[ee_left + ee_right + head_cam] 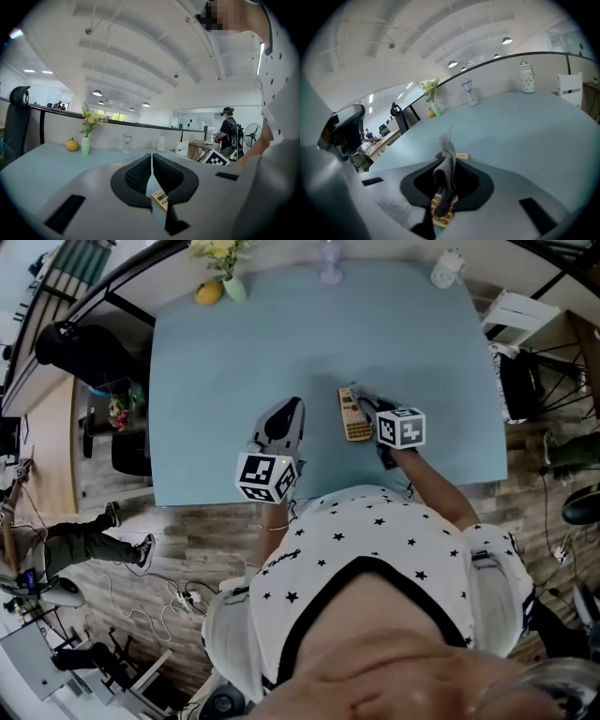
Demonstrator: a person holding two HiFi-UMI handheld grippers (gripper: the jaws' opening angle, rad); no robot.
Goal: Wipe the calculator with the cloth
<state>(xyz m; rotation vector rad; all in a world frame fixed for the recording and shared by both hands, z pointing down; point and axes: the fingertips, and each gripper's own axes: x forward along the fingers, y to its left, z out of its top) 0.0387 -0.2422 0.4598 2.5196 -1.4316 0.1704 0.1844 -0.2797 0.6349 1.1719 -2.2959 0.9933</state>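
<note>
Your shirt nearest, right gripper clamped on cloth over calculator, left gripper closed, empty, beside it, vase far.

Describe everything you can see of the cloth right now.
The cloth is grey, soft and fuzzy-looking, crumpled into a narrow upright wad. The right tongs are shut on its middle. A pointed corner sticks up past the jaws, and its lower end droops over the keys of the tan calculator lying on the blue table.
</note>
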